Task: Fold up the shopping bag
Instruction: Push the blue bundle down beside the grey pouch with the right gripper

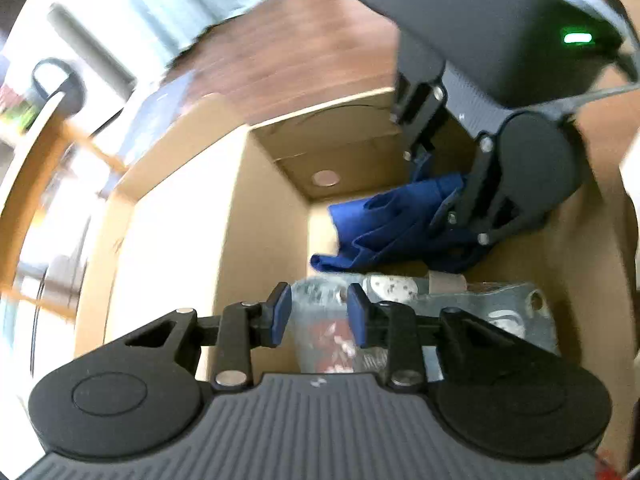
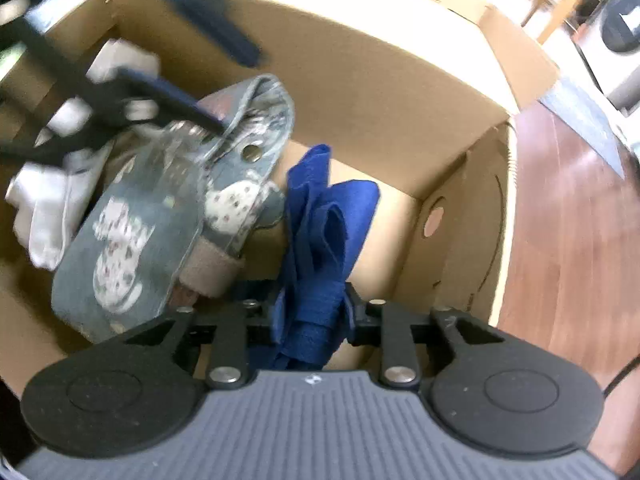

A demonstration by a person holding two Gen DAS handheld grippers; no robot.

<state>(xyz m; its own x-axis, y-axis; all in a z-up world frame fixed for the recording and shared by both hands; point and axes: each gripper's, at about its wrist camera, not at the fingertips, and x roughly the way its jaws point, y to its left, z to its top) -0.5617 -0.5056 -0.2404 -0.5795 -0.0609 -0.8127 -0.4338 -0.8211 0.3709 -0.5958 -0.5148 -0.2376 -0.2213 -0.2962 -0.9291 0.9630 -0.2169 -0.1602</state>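
Right gripper (image 2: pixel 310 320) clamps bunched blue bag (image 2: pixel 320 232) low inside cardboard box (image 2: pixel 380 92). Left gripper (image 1: pixel 318 312) hangs with fingers apart, holding nothing, over grey patterned bag (image 2: pixel 128 236). Further back, white cloth (image 2: pixel 44 208). Fabric looks crumpled, no neat fold visible; folding judged barely begun, bag not yet out of box.

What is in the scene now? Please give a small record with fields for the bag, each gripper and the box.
bag: blue shopping bag, bunched, inside the box
right gripper: shut on the bag
left gripper: open, holds nothing, over the patterned grey bag
container: cardboard box, open top
other contents: white cloth
floor: dark wood
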